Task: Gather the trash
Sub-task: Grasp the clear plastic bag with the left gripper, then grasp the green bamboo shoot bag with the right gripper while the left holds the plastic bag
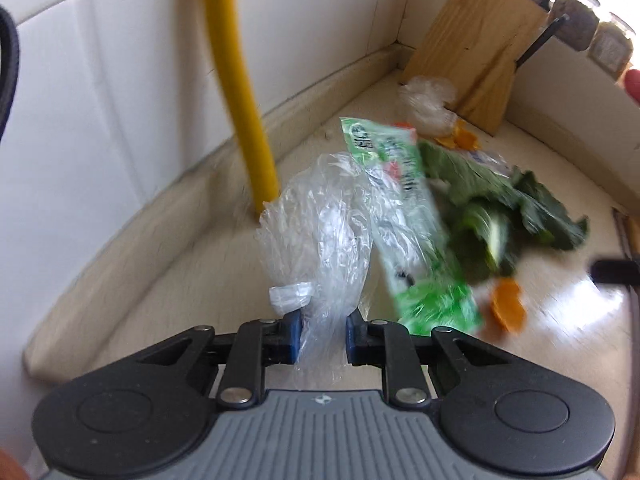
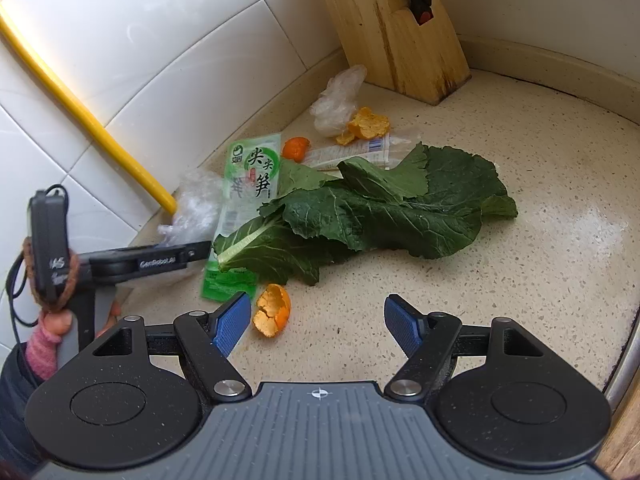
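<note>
Trash lies in a counter corner. My left gripper (image 1: 321, 332) is shut on a crumpled clear plastic bag (image 1: 320, 224), also seen in the right wrist view (image 2: 196, 208). Beside it lies a green snack wrapper (image 1: 404, 216) (image 2: 244, 208). Large green leaves (image 2: 380, 208) (image 1: 508, 208) cover part of the wrapper. An orange peel (image 2: 273, 311) (image 1: 507, 305) lies just ahead of my right gripper (image 2: 318, 320), which is open and empty above the counter. More peels (image 2: 366, 125) (image 2: 297, 148), a white wrapper (image 2: 356, 154) and a second clear bag (image 2: 338, 100) (image 1: 430, 100) lie further back.
A wooden knife block (image 2: 392, 28) (image 1: 476, 44) stands in the back corner. A yellow pipe (image 1: 240, 88) (image 2: 88, 120) runs down the white tiled wall to the counter. The speckled counter (image 2: 540, 240) stretches to the right. Jars (image 1: 592, 28) stand behind the block.
</note>
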`<move>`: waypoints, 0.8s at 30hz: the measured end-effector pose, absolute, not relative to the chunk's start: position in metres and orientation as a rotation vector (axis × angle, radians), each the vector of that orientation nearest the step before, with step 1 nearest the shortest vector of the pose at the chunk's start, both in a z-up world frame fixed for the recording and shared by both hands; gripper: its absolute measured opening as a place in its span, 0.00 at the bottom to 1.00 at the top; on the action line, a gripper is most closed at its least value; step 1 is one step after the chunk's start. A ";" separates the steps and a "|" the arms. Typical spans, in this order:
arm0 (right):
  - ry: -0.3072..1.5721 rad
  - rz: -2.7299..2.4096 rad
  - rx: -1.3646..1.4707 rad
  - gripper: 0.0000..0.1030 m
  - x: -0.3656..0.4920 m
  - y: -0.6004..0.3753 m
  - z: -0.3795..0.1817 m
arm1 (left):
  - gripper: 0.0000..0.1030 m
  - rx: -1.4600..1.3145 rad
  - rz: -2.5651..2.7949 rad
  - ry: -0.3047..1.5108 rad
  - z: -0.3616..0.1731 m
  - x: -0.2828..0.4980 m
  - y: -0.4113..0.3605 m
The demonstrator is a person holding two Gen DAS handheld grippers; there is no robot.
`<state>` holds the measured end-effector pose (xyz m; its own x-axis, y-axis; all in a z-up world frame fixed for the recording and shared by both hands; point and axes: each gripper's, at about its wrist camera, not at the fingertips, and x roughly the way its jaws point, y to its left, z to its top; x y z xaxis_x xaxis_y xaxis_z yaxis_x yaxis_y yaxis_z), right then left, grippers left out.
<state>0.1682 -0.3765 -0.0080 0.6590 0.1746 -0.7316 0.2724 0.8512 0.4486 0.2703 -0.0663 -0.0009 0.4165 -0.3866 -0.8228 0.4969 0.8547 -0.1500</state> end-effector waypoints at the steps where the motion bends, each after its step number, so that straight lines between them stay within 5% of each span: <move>1: 0.861 -0.058 0.567 0.77 0.169 -0.377 -0.007 | 0.17 0.107 -0.560 1.003 0.000 0.264 -0.058; 24: 0.933 0.143 0.218 0.82 0.325 -0.273 -0.018 | 0.18 0.006 -0.537 0.999 -0.005 0.249 -0.021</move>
<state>0.3252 -0.2733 -0.0179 0.5881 0.2157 -0.7795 -0.0281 0.9686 0.2469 0.2489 -0.0214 -0.0050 0.4230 -0.4264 -0.7996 0.4318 0.8706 -0.2358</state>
